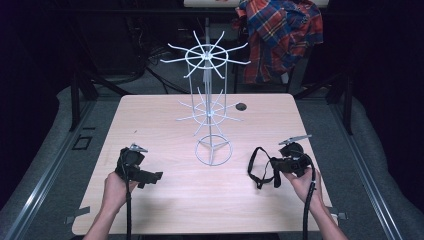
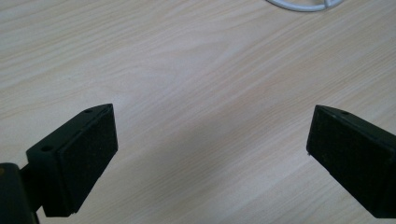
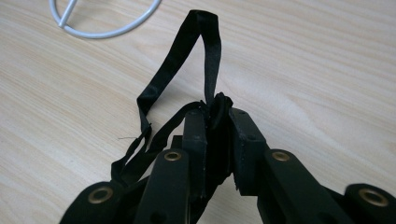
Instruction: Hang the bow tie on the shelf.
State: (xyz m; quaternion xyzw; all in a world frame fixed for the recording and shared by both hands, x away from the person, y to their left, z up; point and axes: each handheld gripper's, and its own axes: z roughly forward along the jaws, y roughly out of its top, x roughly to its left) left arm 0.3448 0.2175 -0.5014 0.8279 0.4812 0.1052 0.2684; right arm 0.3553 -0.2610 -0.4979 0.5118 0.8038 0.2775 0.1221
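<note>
Lab-like recording space: dark curtained surround, floor cables [image 1: 150,75] (behind table [image 1: 165,200]), bare staging

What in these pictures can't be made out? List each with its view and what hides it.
- Black strap, right gripper view: its pinched part is hidden between the right gripper jaws.
- White wire rack, left gripper view: cut off by the top edge.
- Dark round spot on the table, high view: too small to identify.
</note>
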